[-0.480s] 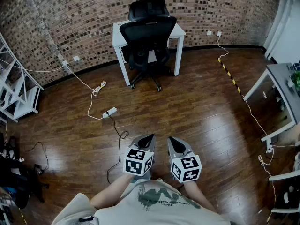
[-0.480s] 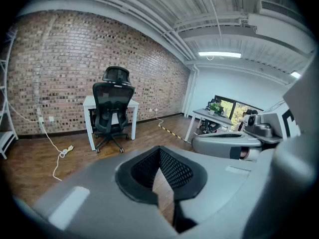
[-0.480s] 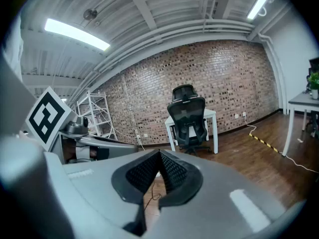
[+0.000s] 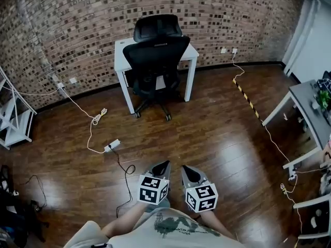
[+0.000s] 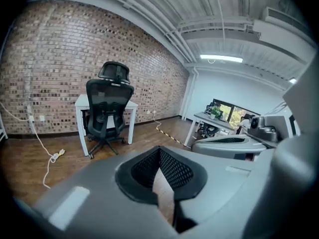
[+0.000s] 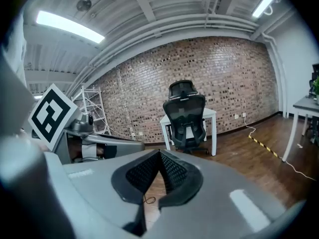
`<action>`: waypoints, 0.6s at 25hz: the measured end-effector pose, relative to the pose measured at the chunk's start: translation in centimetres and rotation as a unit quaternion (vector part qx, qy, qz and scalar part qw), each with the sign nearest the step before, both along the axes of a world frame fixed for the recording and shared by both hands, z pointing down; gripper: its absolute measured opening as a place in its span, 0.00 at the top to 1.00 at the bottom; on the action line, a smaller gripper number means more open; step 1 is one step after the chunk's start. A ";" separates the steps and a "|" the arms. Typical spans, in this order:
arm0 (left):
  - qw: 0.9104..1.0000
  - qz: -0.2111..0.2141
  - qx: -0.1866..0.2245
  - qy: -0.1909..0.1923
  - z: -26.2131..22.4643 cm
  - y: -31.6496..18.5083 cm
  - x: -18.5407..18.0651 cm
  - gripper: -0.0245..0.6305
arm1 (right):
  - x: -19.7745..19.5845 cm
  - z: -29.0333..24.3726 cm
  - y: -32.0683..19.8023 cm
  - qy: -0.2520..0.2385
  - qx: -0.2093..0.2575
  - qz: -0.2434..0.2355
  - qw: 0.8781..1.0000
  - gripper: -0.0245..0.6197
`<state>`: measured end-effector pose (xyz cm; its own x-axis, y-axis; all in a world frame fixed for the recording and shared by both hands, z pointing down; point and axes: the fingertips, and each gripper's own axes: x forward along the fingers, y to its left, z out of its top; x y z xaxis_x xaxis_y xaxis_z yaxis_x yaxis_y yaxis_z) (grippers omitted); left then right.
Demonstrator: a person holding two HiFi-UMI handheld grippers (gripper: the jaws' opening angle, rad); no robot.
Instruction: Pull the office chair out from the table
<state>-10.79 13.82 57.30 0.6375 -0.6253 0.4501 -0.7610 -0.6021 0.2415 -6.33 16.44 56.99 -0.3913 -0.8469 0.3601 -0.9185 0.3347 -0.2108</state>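
Note:
A black mesh office chair point(image 4: 154, 61) with a headrest stands pushed under a small white table point(image 4: 188, 53) against the brick wall, far across the room. The left gripper view shows the chair point(image 5: 106, 111) at the table point(image 5: 79, 103); the right gripper view also has the chair point(image 6: 186, 117) at the table point(image 6: 211, 115). My left gripper point(image 4: 164, 164) and right gripper point(image 4: 184, 168) are held side by side close to my body, both shut and empty, pointing toward the chair from several steps away.
A white power strip point(image 4: 112, 145) with a black cable point(image 4: 125, 172) lies on the wood floor to the left of my path. Yellow-black floor tape point(image 4: 246, 98) runs at the right. A grey desk point(image 4: 305, 105) stands at the right edge, white shelving point(image 4: 13, 120) at the left.
The chair and table sit lower and slightly left in the head view. Both grippers stay shut, held together in front of me.

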 end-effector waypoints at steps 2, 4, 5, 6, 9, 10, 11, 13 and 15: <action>1.000 0.007 -0.004 0.004 -0.1 -2.5 0.0 0.94 | -0.2 -0.2 -2.9 0.002 0.000 0.005 1.000 0.96; 1.000 0.016 -0.007 0.007 0.0 -4.9 0.1 0.94 | -0.4 -0.6 -5.6 0.004 0.003 0.011 1.000 0.96; 1.000 0.021 -0.007 0.009 -0.1 -6.1 0.0 0.94 | -0.4 -0.7 -7.0 0.005 0.004 0.015 1.000 0.96; 1.000 0.025 -0.007 0.011 -0.2 -7.4 0.0 0.94 | -0.5 -0.9 -8.3 0.006 0.005 0.019 1.000 0.96; 0.999 0.032 -0.002 0.016 -0.8 -11.0 -0.5 0.94 | -1.0 -1.4 -11.7 0.009 0.006 0.026 1.000 0.96; 0.999 0.032 0.000 0.019 -1.0 -12.1 -0.7 0.94 | -1.2 -1.5 -12.7 0.011 0.005 0.027 1.000 0.96; 0.999 0.032 0.001 0.023 -1.2 -13.2 -0.9 0.94 | -1.3 -1.5 -13.6 0.013 0.005 0.029 0.999 0.96; 0.999 0.032 0.005 0.030 -1.5 -15.2 -1.1 0.94 | -1.5 -1.6 -15.4 0.016 0.004 0.034 0.999 0.96; 0.999 0.034 0.006 0.036 -1.6 -16.8 -1.5 0.94 | -1.9 -1.6 -16.9 0.019 0.003 0.038 0.999 0.96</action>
